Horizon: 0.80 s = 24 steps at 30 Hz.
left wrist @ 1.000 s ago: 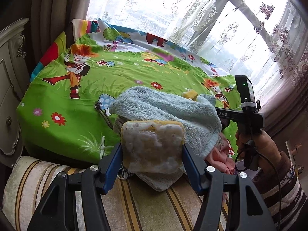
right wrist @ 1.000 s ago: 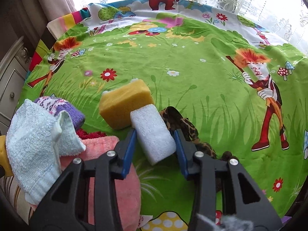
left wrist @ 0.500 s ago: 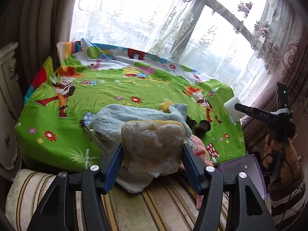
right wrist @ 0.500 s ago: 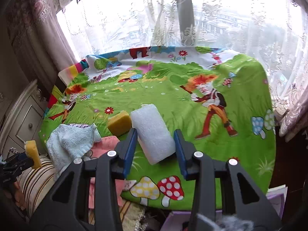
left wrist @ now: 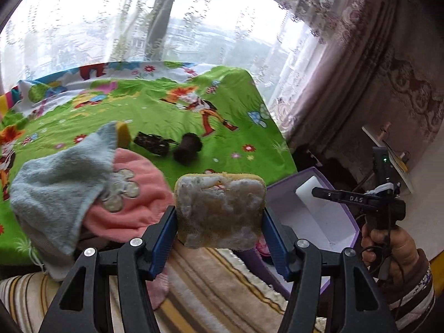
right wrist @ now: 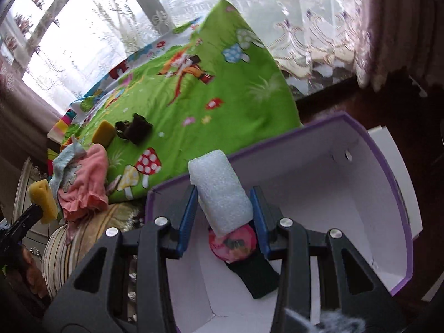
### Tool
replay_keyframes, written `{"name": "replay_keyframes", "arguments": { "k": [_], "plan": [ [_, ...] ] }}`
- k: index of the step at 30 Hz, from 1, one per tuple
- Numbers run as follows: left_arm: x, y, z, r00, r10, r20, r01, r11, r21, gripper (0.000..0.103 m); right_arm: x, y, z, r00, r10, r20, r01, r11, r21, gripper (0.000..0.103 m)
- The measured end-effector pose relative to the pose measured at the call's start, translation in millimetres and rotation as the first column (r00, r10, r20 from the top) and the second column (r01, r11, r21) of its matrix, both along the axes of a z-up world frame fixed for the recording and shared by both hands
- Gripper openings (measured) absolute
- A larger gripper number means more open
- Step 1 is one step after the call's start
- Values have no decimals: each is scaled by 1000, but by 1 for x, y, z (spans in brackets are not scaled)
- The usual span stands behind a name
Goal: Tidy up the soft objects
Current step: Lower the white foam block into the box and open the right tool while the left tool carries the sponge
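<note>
— What have I got in each hand?

— My left gripper (left wrist: 219, 219) is clamped on a yellow sponge block with a frayed whitish face (left wrist: 219, 211), held in the air off the near edge of the bed. My right gripper (right wrist: 223, 208) is clamped on a white foam block (right wrist: 220, 194), poised over the open purple cardboard box with a white lining (right wrist: 394, 183); a pink round item on a dark strap (right wrist: 244, 252) lies on the box floor beneath it.

— And beyond the box?

— On the green cartoon-print bedspread (left wrist: 172, 116), a light blue towel (left wrist: 58, 191) and pink cloth (left wrist: 136, 202) are heaped at the near edge, a second yellow sponge (right wrist: 103, 133) just behind them, dark items (left wrist: 172, 147) beside it. Lace curtains (left wrist: 138, 19) hang at the far edge.
</note>
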<state>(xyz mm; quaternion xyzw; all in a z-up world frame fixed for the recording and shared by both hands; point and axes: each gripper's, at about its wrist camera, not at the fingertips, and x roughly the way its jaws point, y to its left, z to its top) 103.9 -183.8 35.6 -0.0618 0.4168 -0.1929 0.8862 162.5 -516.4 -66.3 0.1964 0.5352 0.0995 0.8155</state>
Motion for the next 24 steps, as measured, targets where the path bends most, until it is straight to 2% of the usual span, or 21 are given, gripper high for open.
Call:
{"name": "replay_keyframes", "arguments": {
  "k": [4, 8, 15, 19, 24],
  "plan": [
    [16, -48, -9, 995, -90, -30, 91, 996, 18, 61, -18, -23, -33, 996, -52, -75, 50, 998, -28, 43],
    [35, -94, -23, 985, -158, -75, 161, 986, 41, 61, -27, -32, -51, 992, -62, -106, 54, 995, -80, 44],
    [60, -157, -56, 958, -225, -180, 244, 966, 86, 61, -31, -40, -77, 984, -58, -171, 51, 998, -47, 48],
    [75, -178, -72, 947, -231, -224, 257, 962, 95, 61, -33, -41, -87, 978, -54, -202, 43, 997, -60, 75],
    [87, -193, -85, 939, -231, -253, 265, 958, 109, 61, -39, -48, -88, 978, -64, -201, 51, 996, -68, 78]
  ]
}}
